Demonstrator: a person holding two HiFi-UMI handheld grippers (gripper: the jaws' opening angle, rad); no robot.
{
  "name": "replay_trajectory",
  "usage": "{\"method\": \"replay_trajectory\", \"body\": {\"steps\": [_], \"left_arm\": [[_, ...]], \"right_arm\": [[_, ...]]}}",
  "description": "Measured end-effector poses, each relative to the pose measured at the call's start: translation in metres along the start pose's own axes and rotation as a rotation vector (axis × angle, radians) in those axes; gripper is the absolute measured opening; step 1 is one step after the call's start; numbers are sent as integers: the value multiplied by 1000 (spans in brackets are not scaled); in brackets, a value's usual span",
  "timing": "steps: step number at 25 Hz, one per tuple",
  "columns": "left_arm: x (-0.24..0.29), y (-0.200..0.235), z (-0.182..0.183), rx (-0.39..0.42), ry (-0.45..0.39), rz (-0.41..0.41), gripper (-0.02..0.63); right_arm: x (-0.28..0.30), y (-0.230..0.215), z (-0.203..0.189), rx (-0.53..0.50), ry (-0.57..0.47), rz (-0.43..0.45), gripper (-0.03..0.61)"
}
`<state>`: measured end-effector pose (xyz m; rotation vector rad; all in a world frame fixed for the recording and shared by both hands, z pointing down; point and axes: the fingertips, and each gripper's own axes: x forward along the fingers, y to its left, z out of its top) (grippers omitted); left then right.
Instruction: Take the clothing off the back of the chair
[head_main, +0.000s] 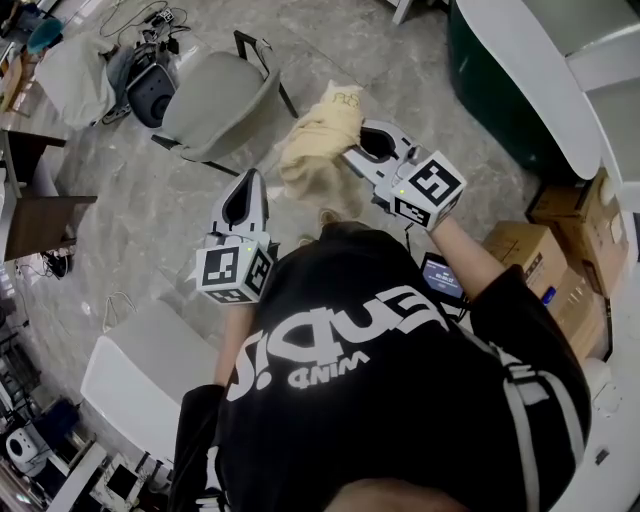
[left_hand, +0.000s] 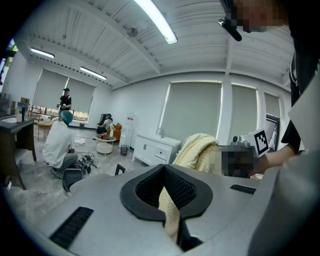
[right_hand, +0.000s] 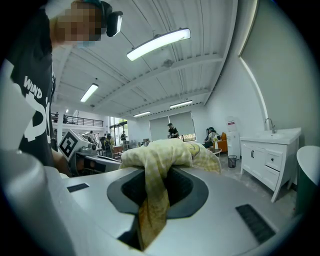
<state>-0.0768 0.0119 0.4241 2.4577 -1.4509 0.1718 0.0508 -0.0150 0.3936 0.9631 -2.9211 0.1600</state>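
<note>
You had two grippers, a left gripper (head_main: 257, 176) and a right gripper (head_main: 352, 156), one yellow garment (head_main: 318, 140) just right of the one grey chair (head_main: 215, 100), and three cardboard boxes (head_main: 525, 248) farther right of it.

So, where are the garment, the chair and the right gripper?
garment (head_main: 318, 135): head view, bunched middle.
chair (head_main: 212, 100): head view, grey shell.
right gripper (head_main: 350, 153): head view, between the tips, on the garment.

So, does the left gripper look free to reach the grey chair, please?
Probably not: the left gripper is shut on a strip of the yellow garment, though only floor separates it from the chair.
</note>
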Motion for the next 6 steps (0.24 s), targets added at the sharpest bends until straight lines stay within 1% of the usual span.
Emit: {"method": "replay_trajectory", "body": {"steps": [6], "left_arm": [[4,7,-1,-6,-6,0,14]], "right_arm": [[9,-4,-1,-7,3,2,75]]}}
